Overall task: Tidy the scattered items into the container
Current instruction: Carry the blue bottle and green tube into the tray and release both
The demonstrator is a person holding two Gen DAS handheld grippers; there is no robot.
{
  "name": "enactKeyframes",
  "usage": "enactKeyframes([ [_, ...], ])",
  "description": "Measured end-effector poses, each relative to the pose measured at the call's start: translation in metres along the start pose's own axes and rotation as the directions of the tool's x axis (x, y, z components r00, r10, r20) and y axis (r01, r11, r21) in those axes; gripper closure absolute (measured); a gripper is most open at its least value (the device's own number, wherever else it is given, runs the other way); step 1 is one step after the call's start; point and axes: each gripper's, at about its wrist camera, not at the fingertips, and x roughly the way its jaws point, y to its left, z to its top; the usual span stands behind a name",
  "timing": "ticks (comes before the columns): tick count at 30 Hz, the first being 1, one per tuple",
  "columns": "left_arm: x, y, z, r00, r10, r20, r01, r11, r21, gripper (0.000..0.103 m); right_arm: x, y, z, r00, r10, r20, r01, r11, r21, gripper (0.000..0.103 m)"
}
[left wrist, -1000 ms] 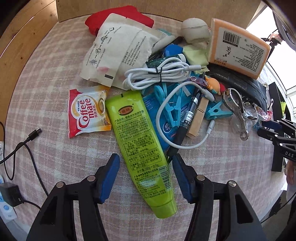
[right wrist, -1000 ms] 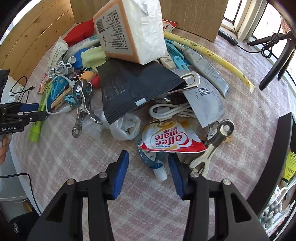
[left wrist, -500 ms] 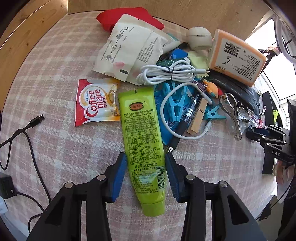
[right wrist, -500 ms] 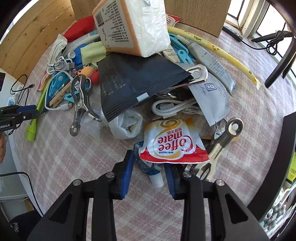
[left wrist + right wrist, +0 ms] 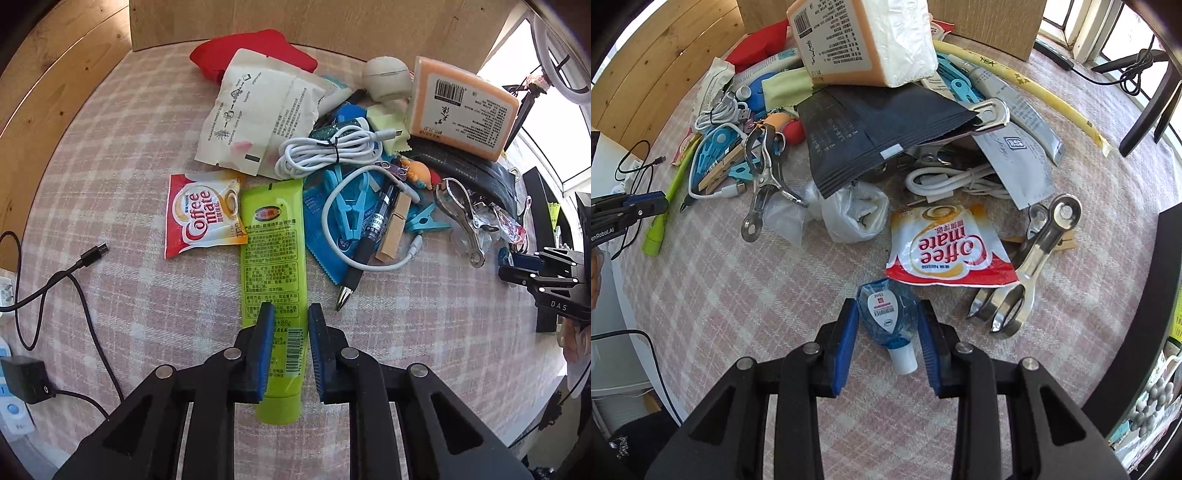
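the left gripper [image 5: 289,314] has its blue pads clenched on the lower part of a lime-green plastic tube [image 5: 272,258] with printed text, which lies on the pink checked tablecloth [image 5: 110,184] beside a red and white coffee mate sachet [image 5: 201,216]. the right gripper [image 5: 886,314] straddles a small blue clear plastic bottle with a white cap [image 5: 888,321], its pads close at either side; whether they actually press it i cannot tell. the bottle lies just below another coffee mate sachet [image 5: 947,247].

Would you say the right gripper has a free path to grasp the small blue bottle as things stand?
Probably yes: the small blue bottle already lies between the right gripper's open fingers, with only its far end near the Coffee mate sachet.
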Motion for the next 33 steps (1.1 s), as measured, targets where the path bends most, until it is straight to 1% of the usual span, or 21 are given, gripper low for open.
enactKeyframes([
  [3,0.002,0.006,0.001,1.0,0.007,-0.007,-0.007,1.0,-0.015,0.086,0.0,0.0,0.0,1.0,0.004,-0.003,-0.004,1.0,0.006,0.071],
  [4,0.003,0.006,0.003,1.0,0.014,-0.014,-0.015,1.0,-0.012,0.082,0.001,0.001,0.0,1.0,-0.001,-0.004,0.001,1.0,0.003,0.071],
  [6,0.008,0.003,0.006,0.999,0.041,-0.022,-0.04,0.999,0.006,0.078,0.001,0.005,0.002,1.0,-0.01,-0.007,0.01,1.0,-0.005,0.071],
  [8,0.015,0.001,0.01,0.996,0.081,-0.034,-0.08,0.997,0.019,0.045,0.002,0.008,0.003,1.0,-0.012,-0.01,0.012,1.0,-0.011,0.071],
  [10,0.029,0.003,0.017,0.994,0.081,-0.067,-0.081,0.997,0.0,0.047,0.002,0.01,0.003,1.0,-0.015,-0.012,0.015,1.0,-0.016,0.071],
  [11,0.03,0.001,0.019,0.995,0.087,-0.053,-0.087,0.996,0.014,0.046,0.002,0.011,0.003,1.0,-0.016,-0.013,0.016,1.0,-0.016,0.071],
  [12,0.033,-0.002,0.021,0.994,0.101,-0.05,-0.1,0.995,0.029,0.049,0.002,0.011,0.004,1.0,-0.015,-0.014,0.015,1.0,-0.014,0.071],
  [13,0.033,-0.003,0.024,0.992,0.123,-0.04,-0.121,0.992,0.034,0.061,0.002,0.011,0.004,1.0,-0.012,-0.015,0.012,1.0,-0.01,0.071],
  [14,0.033,-0.003,0.025,0.992,0.119,-0.038,-0.118,0.993,0.033,0.062,0.002,0.011,0.005,1.0,-0.009,-0.016,0.009,1.0,-0.005,0.071],
  [19,0.033,0.011,0.029,0.999,0.029,-0.046,-0.029,1.0,-0.006,0.063,0.0,0.006,0.004,0.999,0.037,-0.014,-0.037,0.999,0.037,0.071],
  [20,0.032,0.014,0.028,0.999,0.017,-0.045,-0.018,1.0,-0.017,0.063,-0.002,0.005,0.004,0.999,0.043,-0.01,-0.043,0.998,0.043,0.071],
  [21,0.031,0.016,0.027,0.999,0.005,-0.041,-0.006,1.0,-0.027,0.063,-0.004,-0.007,0.008,0.999,0.049,-0.004,-0.049,0.998,0.048,0.071],
  [24,0.028,0.021,0.024,0.999,-0.04,-0.031,0.038,0.998,-0.058,0.063,-0.01,-0.007,0.009,0.998,0.059,0.009,-0.059,0.997,0.054,0.071],
  [27,0.022,0.019,0.022,0.999,-0.049,-0.017,0.048,0.997,-0.057,0.063,-0.02,-0.011,0.005,0.998,0.064,0.019,-0.065,0.996,0.056,0.071],
  [33,0.007,0.001,0.024,0.999,-0.047,0.021,0.047,0.999,-0.002,0.063,-0.044,-0.012,0.005,0.997,0.053,0.055,-0.056,0.997,0.049,0.071],
])
